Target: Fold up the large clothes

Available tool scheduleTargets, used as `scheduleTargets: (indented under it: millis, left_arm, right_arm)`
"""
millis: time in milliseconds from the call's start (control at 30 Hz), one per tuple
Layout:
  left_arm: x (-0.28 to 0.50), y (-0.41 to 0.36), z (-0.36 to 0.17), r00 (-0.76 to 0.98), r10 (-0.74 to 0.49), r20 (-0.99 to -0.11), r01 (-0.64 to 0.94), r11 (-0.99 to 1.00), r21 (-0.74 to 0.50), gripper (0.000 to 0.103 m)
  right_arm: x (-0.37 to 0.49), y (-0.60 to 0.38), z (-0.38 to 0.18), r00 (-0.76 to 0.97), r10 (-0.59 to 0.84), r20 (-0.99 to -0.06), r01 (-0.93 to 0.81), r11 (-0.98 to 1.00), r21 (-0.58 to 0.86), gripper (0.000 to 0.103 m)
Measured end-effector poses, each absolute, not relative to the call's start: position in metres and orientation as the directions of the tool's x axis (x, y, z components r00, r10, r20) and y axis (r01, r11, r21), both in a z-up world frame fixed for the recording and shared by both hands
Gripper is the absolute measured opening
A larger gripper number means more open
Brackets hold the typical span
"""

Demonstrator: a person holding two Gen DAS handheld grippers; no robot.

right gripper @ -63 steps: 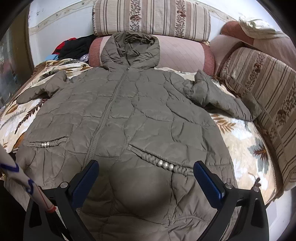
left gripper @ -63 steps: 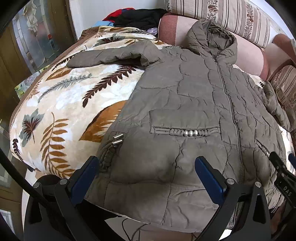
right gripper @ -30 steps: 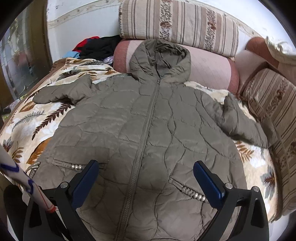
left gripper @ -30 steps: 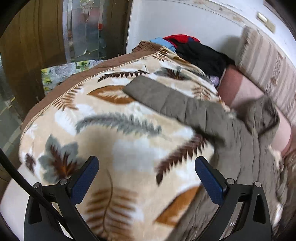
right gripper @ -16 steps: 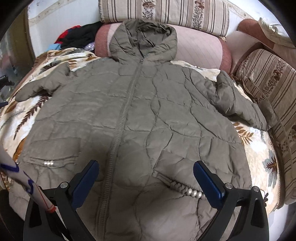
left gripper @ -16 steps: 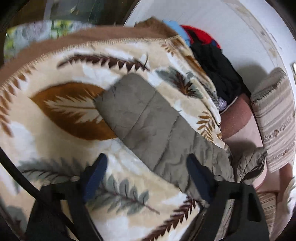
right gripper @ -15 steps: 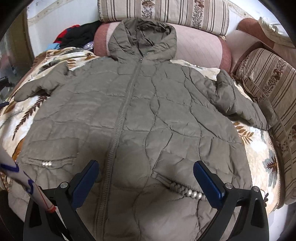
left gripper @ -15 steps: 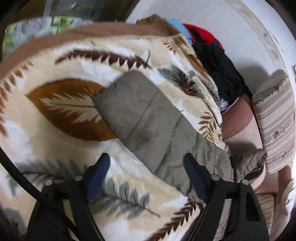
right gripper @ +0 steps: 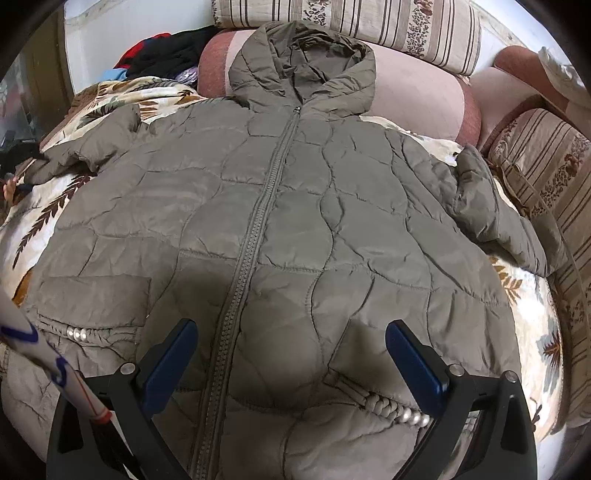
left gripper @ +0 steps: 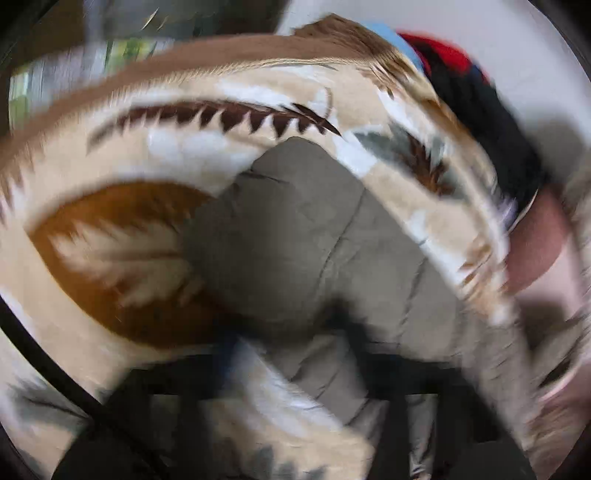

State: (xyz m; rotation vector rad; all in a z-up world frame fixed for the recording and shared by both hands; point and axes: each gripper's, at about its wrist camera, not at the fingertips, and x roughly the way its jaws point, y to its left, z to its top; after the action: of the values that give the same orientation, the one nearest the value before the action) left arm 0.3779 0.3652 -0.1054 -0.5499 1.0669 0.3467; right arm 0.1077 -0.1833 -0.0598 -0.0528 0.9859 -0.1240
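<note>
An olive quilted hooded jacket (right gripper: 295, 229) lies flat, zipped, front up, on a leaf-print blanket (right gripper: 40, 218). Its hood rests against a pink bolster. My right gripper (right gripper: 291, 354) is open and empty, low over the jacket's lower front. In the blurred left wrist view, my left gripper (left gripper: 291, 343) is down on the end of the jacket's left sleeve (left gripper: 295, 221). Its fingers (left gripper: 354, 332) stand close together with sleeve fabric between them. The same sleeve (right gripper: 88, 151) lies at the far left in the right wrist view.
Striped cushions (right gripper: 347, 29) and a pink bolster (right gripper: 417, 99) line the back and right. A pile of black, red and blue clothes (right gripper: 162, 55) sits at the back left. The jacket's right sleeve (right gripper: 498, 218) lies folded toward the striped cushion.
My left gripper has dropped onto the sleeve end and its fingers have closed in on the fabric. My right gripper has shifted slightly closer over the jacket's front and stays open.
</note>
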Motion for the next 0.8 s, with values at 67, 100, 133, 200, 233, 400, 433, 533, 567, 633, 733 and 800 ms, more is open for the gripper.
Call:
scheduleTargets:
  millis: [67,100,133,200,233,400,433,533,567,633,733,800]
  left_arm:
    - [0.378,0.352,-0.092,0.437,0.064,-0.897,-0.503,0.844,-0.184,0.012]
    - [0.374,0.343,-0.078,0.46,0.08,-0.884,-0.486,0.856,-0.176,0.011]
    - [0.371,0.334,-0.065,0.484,0.08,-0.871,-0.468,0.865,-0.181,0.011]
    - [0.366,0.314,-0.04,0.528,0.063,-0.847,-0.422,0.885,-0.198,0.01]
    - [0.362,0.3,-0.025,0.554,0.054,-0.831,-0.389,0.899,-0.201,0.01]
    - [0.336,0.205,0.043,0.66,-0.052,-0.75,-0.174,0.96,-0.219,0.01]
    - [0.332,0.181,0.051,0.666,-0.091,-0.74,-0.123,0.966,-0.229,0.01]
    - [0.326,0.116,0.056,0.664,-0.155,-0.732,-0.004,0.977,-0.211,0.01]
    - [0.324,0.1,0.053,0.659,-0.164,-0.734,0.018,0.979,-0.202,0.01]
    - [0.32,0.064,0.039,0.625,-0.201,-0.755,0.067,0.976,-0.205,0.01]
    - [0.316,0.022,-0.001,0.549,-0.228,-0.804,0.09,0.973,-0.215,0.01]
    - [0.313,0.004,-0.027,0.5,-0.233,-0.834,0.094,0.972,-0.215,0.01]
  right_arm:
    - [0.106,-0.186,-0.058,0.554,-0.133,-0.822,0.082,0.991,-0.105,0.102]
    - [0.103,-0.187,-0.056,0.564,-0.135,-0.815,0.081,0.991,-0.108,0.101]
    - [0.101,-0.188,-0.054,0.571,-0.138,-0.809,0.081,0.99,-0.111,0.101]
    - [0.095,-0.19,-0.048,0.591,-0.14,-0.795,0.084,0.99,-0.112,0.1]
    - [0.093,-0.192,-0.046,0.599,-0.139,-0.789,0.085,0.99,-0.11,0.1]
    - [0.077,-0.205,-0.033,0.634,-0.138,-0.761,0.114,0.99,-0.084,0.1]
    - [0.075,-0.207,-0.031,0.637,-0.137,-0.758,0.12,0.99,-0.078,0.1]
    - [0.064,-0.218,-0.025,0.651,-0.132,-0.747,0.142,0.989,-0.05,0.1]
    - [0.061,-0.221,-0.024,0.654,-0.131,-0.745,0.145,0.988,-0.047,0.1]
    - [0.054,-0.228,-0.02,0.659,-0.14,-0.739,0.162,0.986,-0.042,0.1]
    - [0.048,-0.239,-0.017,0.661,-0.151,-0.735,0.19,0.981,-0.031,0.1]
    - [0.045,-0.246,-0.016,0.661,-0.15,-0.735,0.207,0.978,-0.014,0.1]
